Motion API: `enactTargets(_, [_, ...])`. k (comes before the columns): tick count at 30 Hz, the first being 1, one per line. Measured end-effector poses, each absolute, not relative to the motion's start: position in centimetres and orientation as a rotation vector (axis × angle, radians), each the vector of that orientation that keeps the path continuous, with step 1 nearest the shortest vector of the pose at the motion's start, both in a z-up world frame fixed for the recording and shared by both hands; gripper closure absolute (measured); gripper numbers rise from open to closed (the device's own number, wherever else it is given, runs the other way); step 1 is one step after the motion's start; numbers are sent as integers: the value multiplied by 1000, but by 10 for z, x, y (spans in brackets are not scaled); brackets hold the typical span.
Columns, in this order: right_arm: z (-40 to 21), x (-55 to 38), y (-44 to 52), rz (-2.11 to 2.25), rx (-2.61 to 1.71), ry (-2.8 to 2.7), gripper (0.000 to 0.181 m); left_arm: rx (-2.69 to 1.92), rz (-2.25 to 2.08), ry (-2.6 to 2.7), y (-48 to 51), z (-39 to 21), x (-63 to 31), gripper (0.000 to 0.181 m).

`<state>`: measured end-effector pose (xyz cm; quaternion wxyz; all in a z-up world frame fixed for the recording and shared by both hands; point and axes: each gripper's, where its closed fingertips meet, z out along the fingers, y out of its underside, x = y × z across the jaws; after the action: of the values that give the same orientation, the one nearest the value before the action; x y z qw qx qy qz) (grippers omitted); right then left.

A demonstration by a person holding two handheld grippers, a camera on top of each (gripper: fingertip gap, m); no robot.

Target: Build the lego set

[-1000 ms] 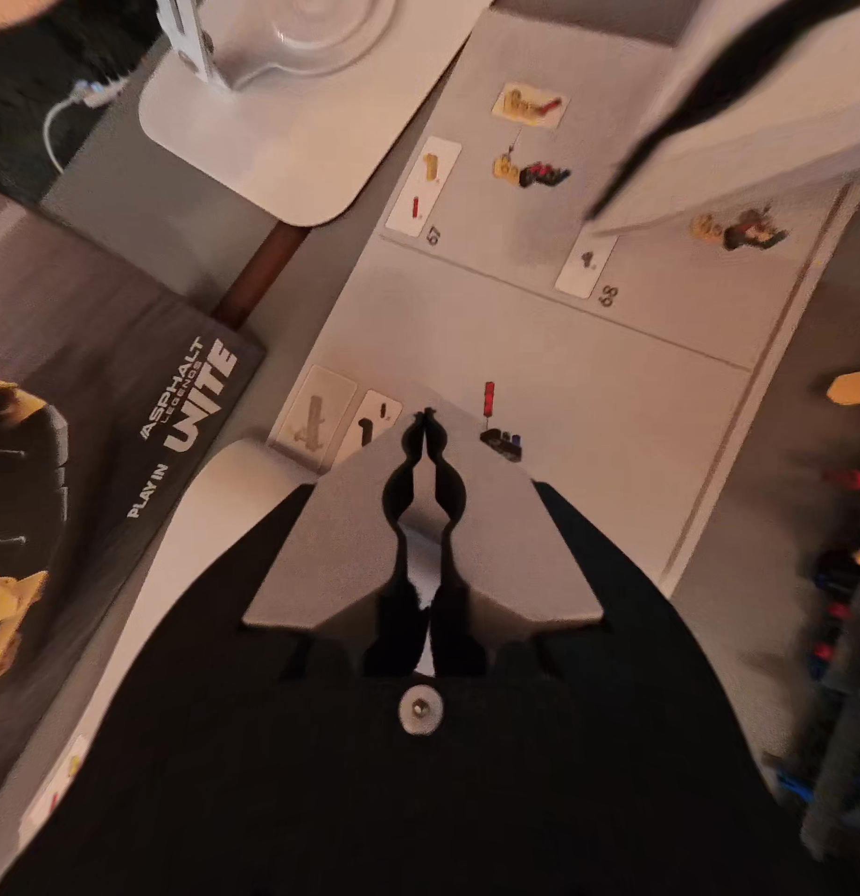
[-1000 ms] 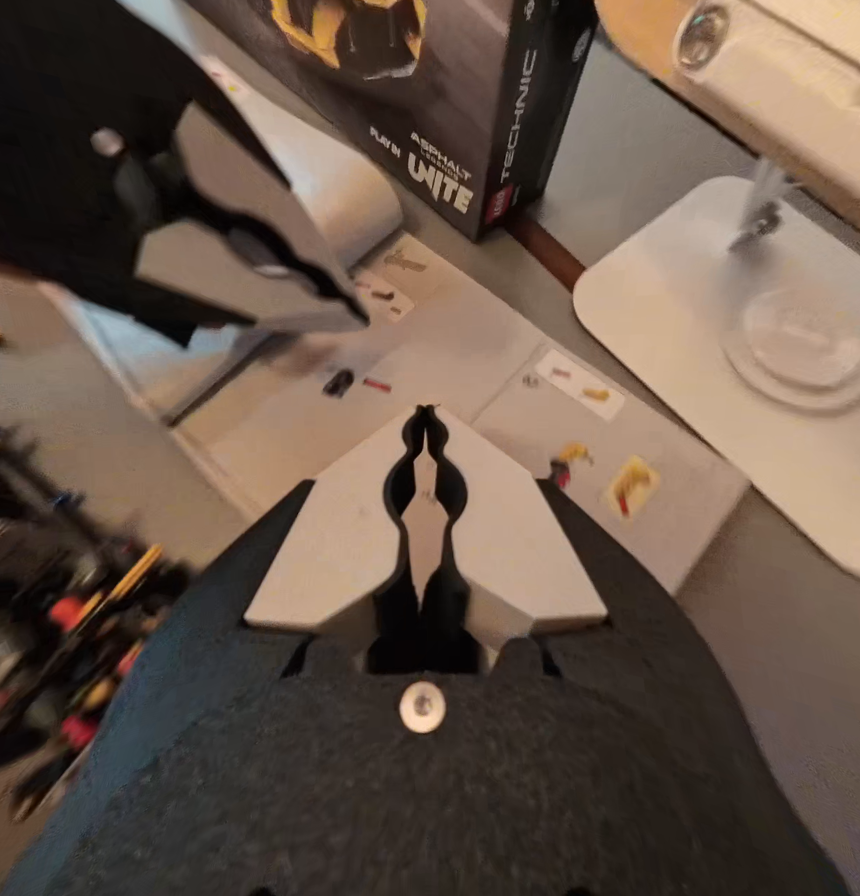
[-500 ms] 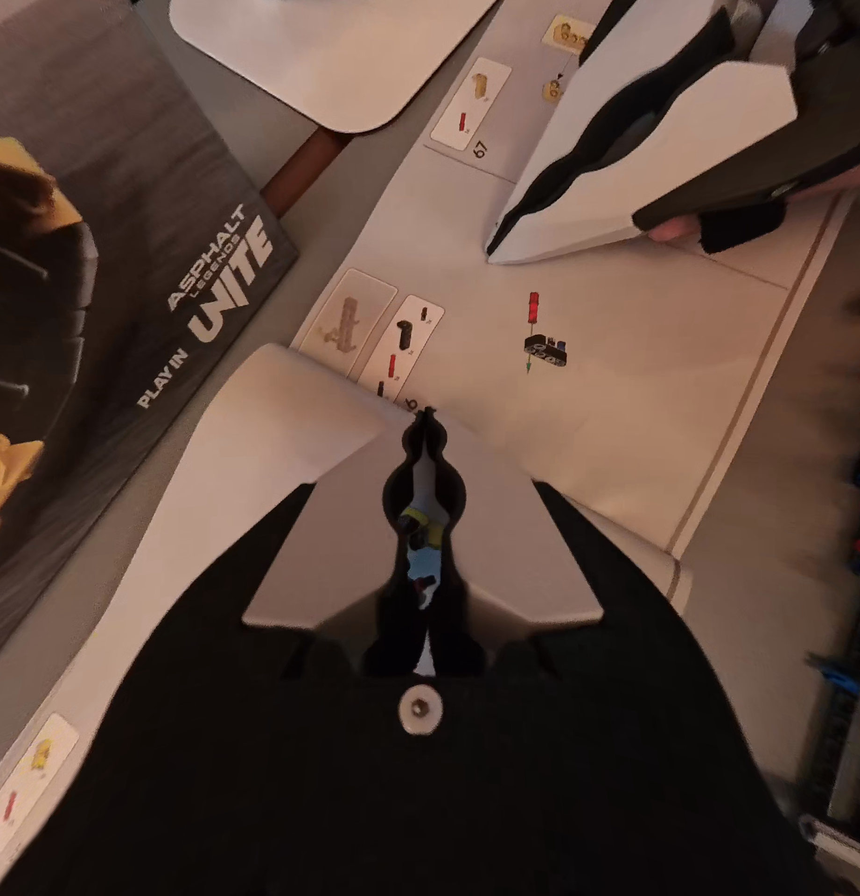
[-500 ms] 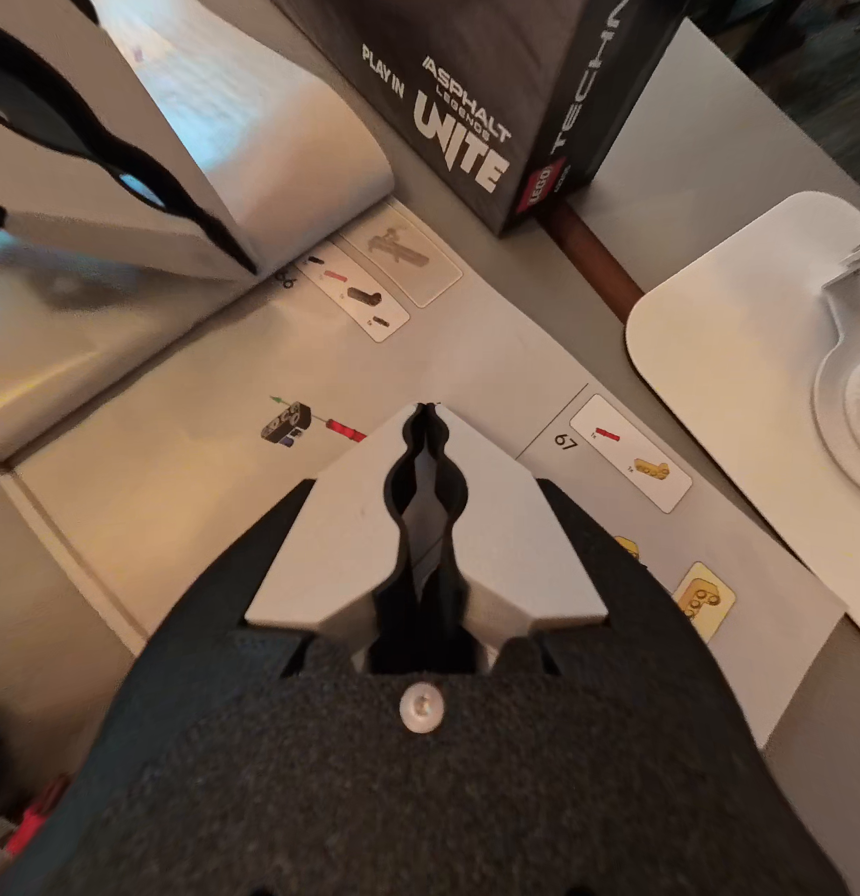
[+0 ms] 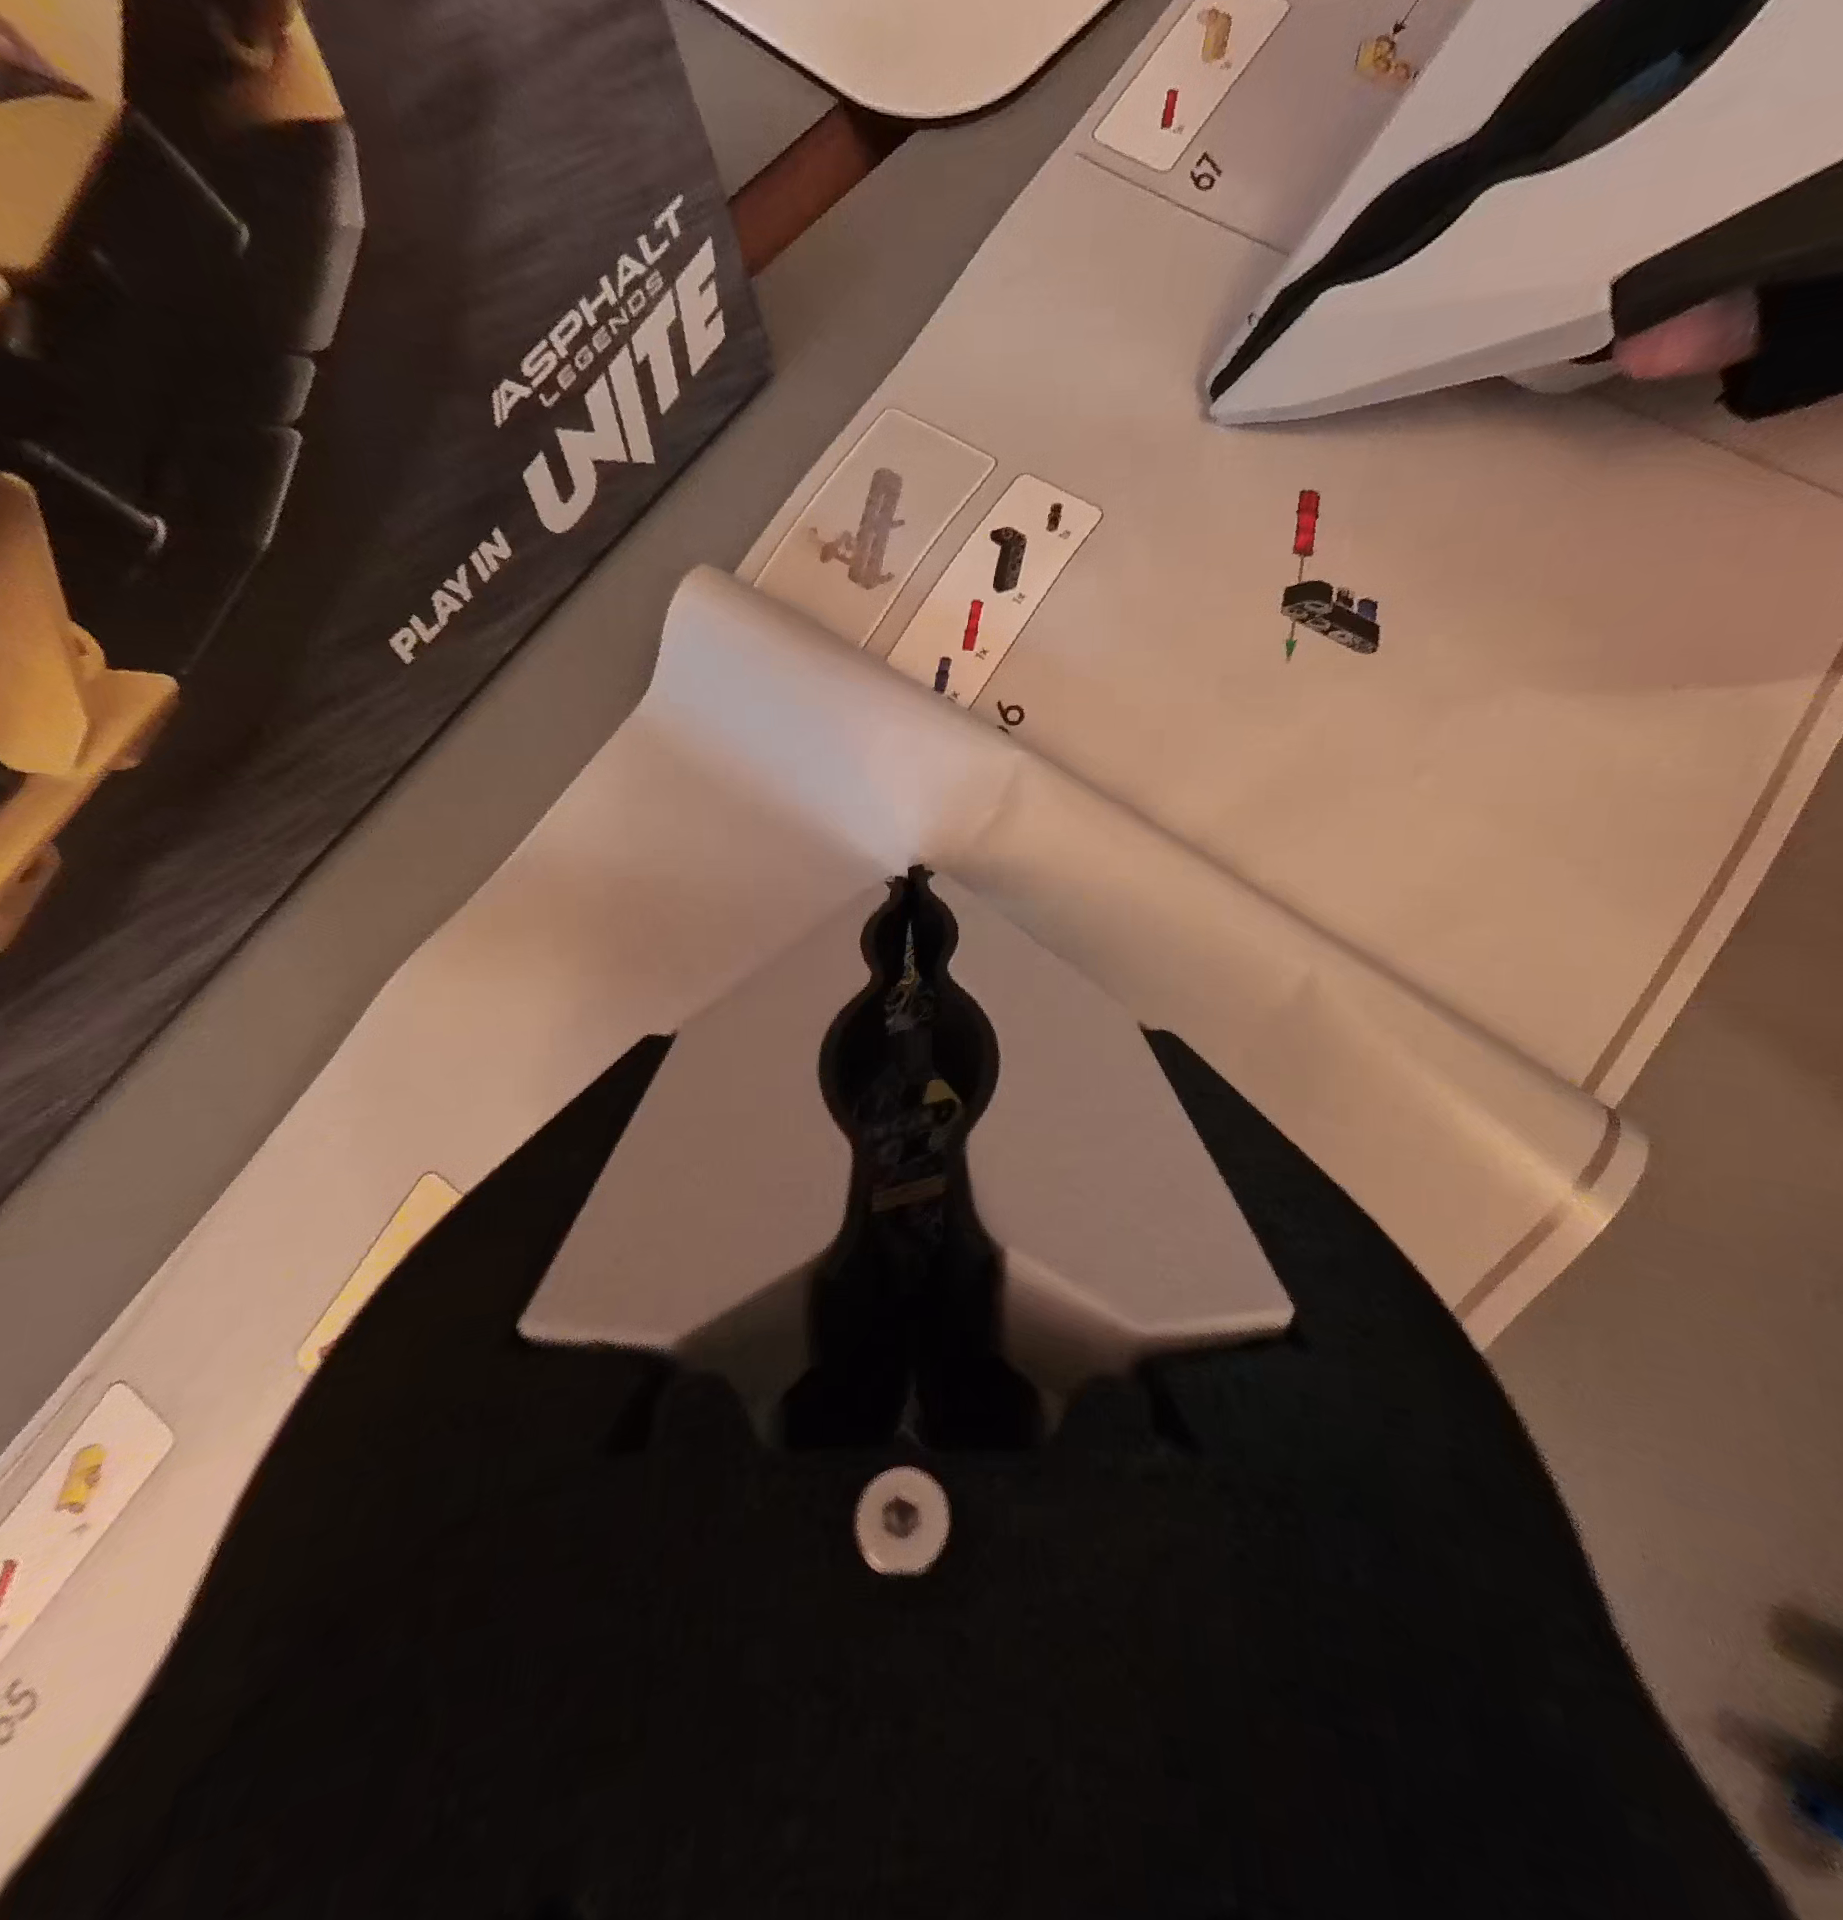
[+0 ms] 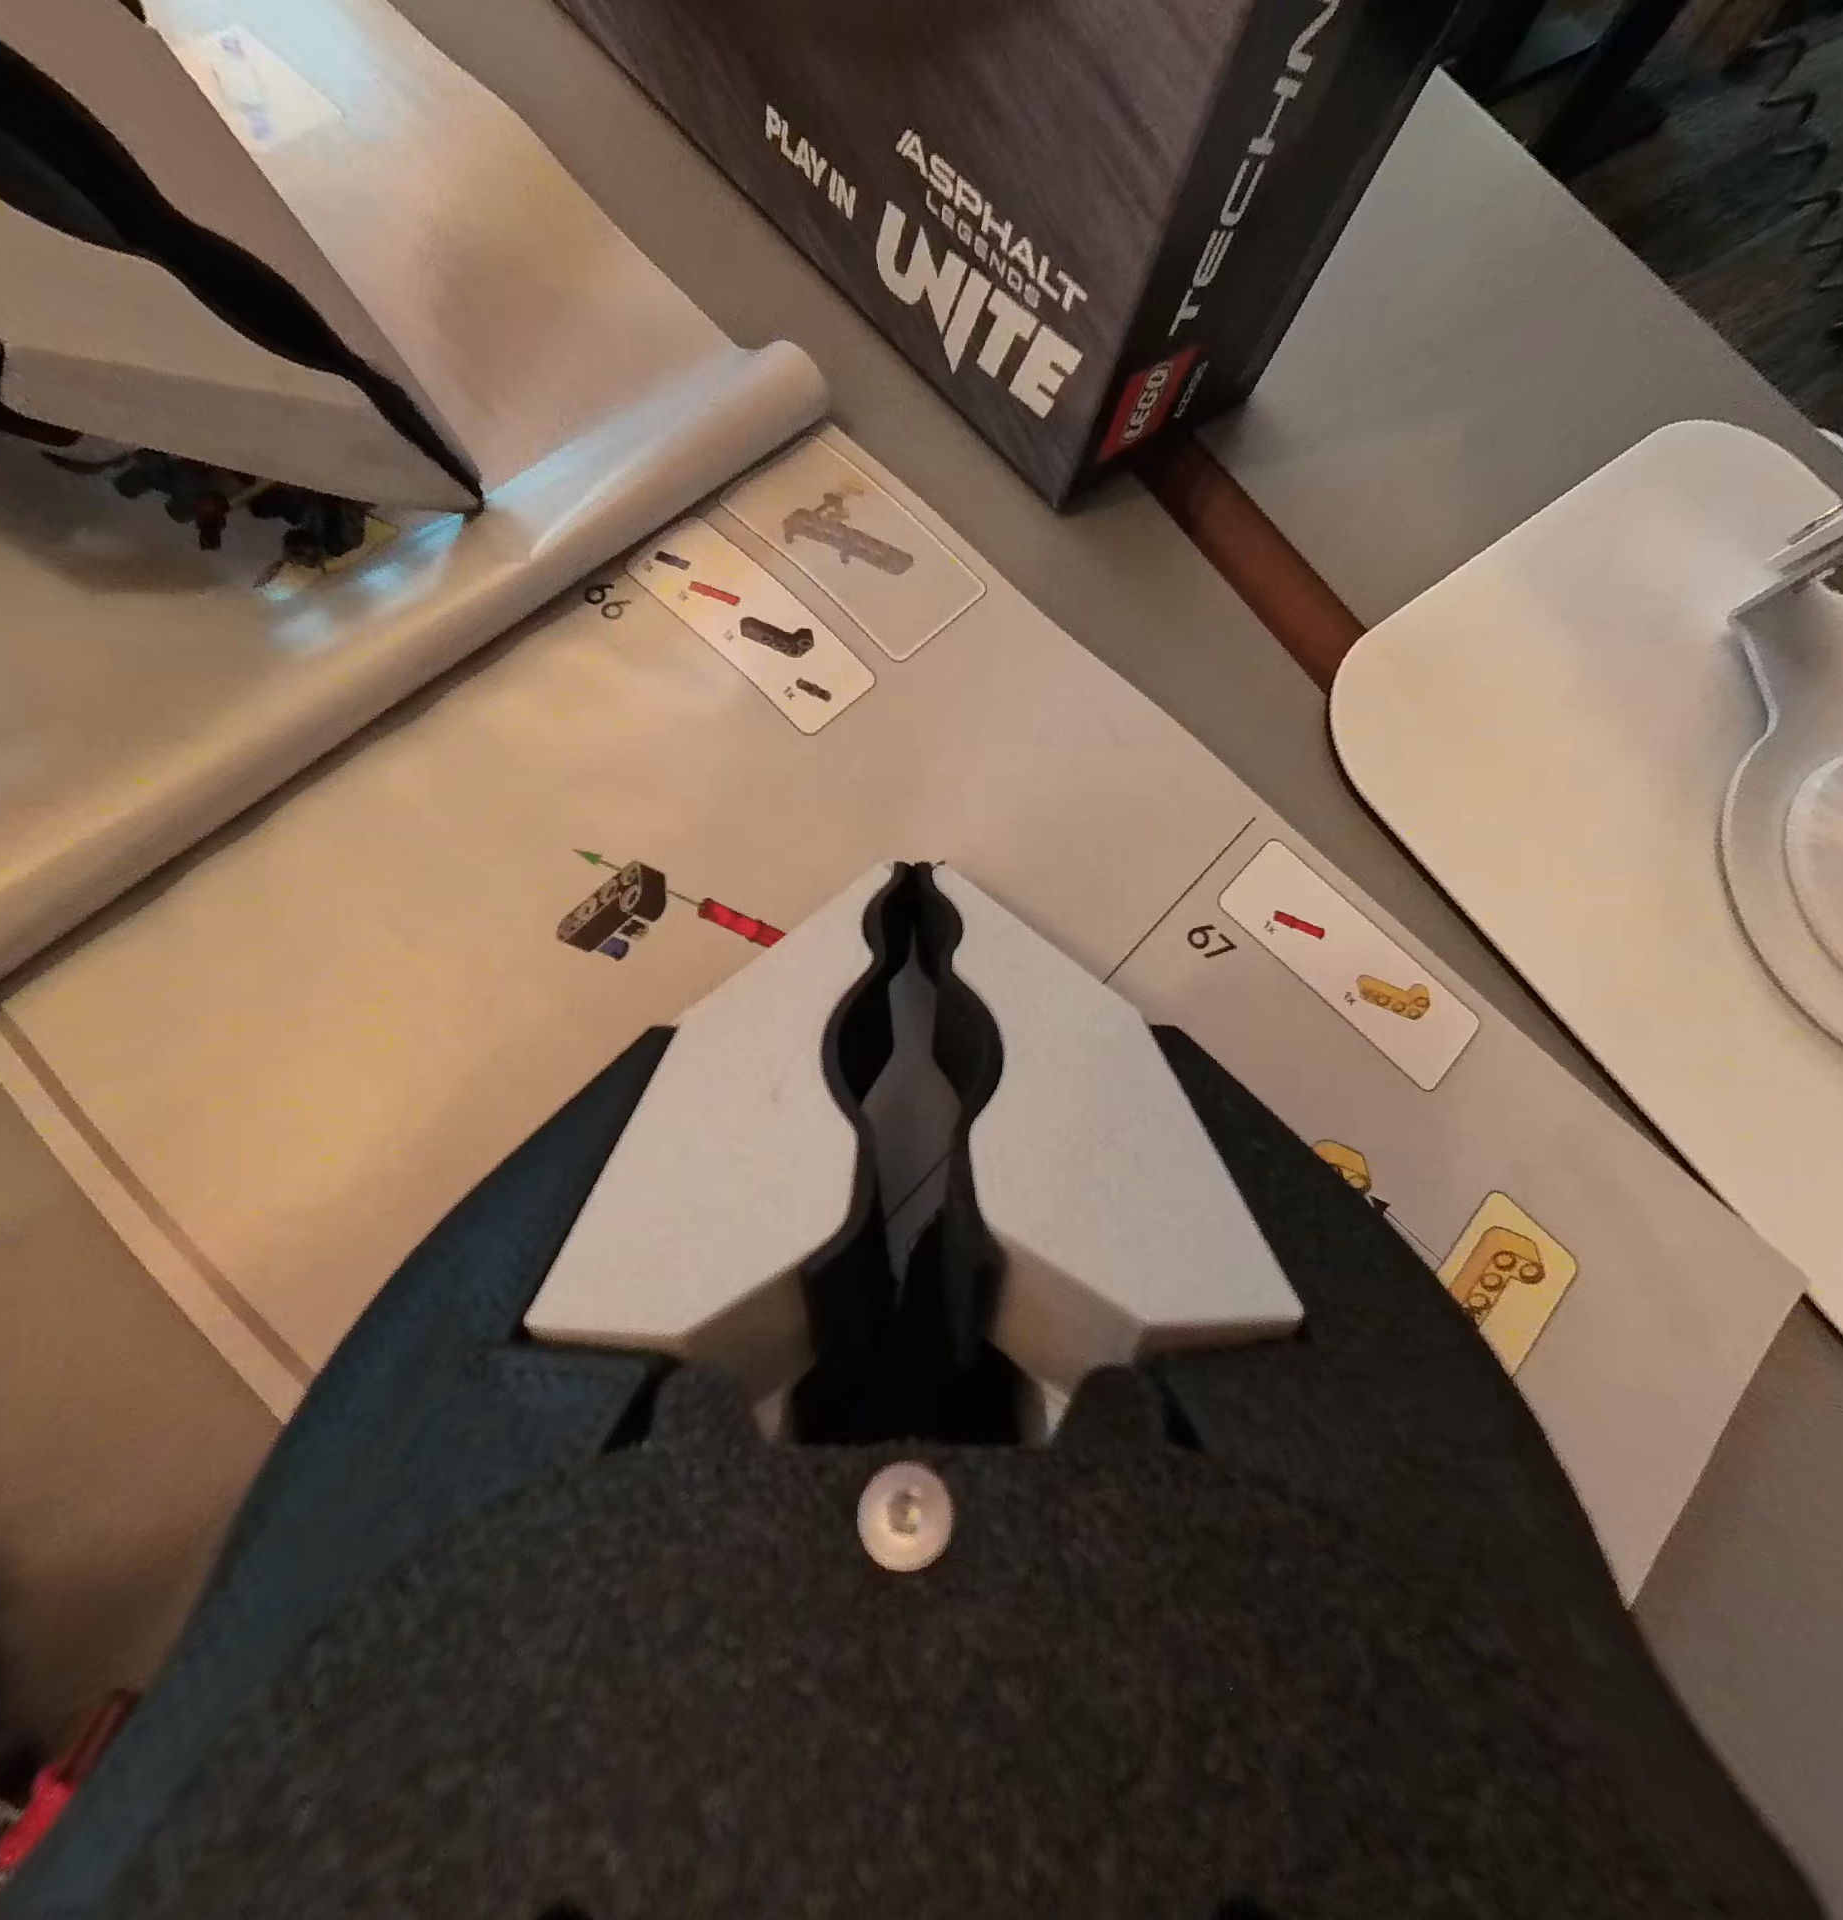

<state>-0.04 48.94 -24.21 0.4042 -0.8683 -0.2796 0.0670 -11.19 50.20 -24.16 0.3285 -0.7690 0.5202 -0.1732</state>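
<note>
The open instruction booklet (image 5: pixel 1312 831) lies on the grey table, also seen in the right wrist view (image 6: pixel 377 1039). One page is curled over into a roll (image 5: pixel 844 748) across the spread. My left gripper (image 5: pixel 912 878) is shut and empty, its tip touching the rolled page; it also shows in the right wrist view (image 6: pixel 470 499). My right gripper (image 6: pixel 915 868) is shut and empty, its tip resting low over the flat right-hand page; it also shows in the left wrist view (image 5: pixel 1223 400). No loose brick is held.
The dark set box (image 5: pixel 273 416) stands beside the booklet, also in the right wrist view (image 6: pixel 1000 156). A white flat stand base (image 6: pixel 1571 727) lies beyond the booklet. Blurred loose parts (image 5: pixel 1821 1766) sit at the table edge; a red piece (image 6: pixel 44 1797) shows bottom left. Left tips to right tips: about 12 cm.
My left gripper has moved back and down onto the curled page, which now rolls further across the spread. My right gripper has come down close over the flat page.
</note>
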Motion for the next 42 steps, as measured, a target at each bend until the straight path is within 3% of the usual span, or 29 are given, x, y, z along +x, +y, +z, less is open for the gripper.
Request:
enactTargets(12, [-241, 5, 493, 112, -2198, -650, 181, -2012, -288, 1393, 512, -237, -112, 181])
enactTargets(16, [-170, 31, 455, 253, -2100, -423, 180, -1885, -391, 1188, 491, -171, -118, 177])
enactTargets(19, [-141, 93, 372, 117, -2182, -311, 157, -1774, -619, 1045, 433, -117, -137, 176])
enactTargets(21, [-154, 129, 315, 32, -2261, -188, 151, -1719, -738, 976, 404, -110, -147, 174])
enactTargets(25, [-201, 150, 257, 12, -2331, 70, 156, -1671, -930, 860, 378, -129, -147, 167])
enactTargets(32, [-233, 151, 258, -28, -2407, 163, 158, -1570, -845, 1022, 357, -130, -137, 164])
enactTargets(42, [-244, 145, 258, -70, -2450, 139, 176, -1570, -952, 977, 353, -121, -138, 164])
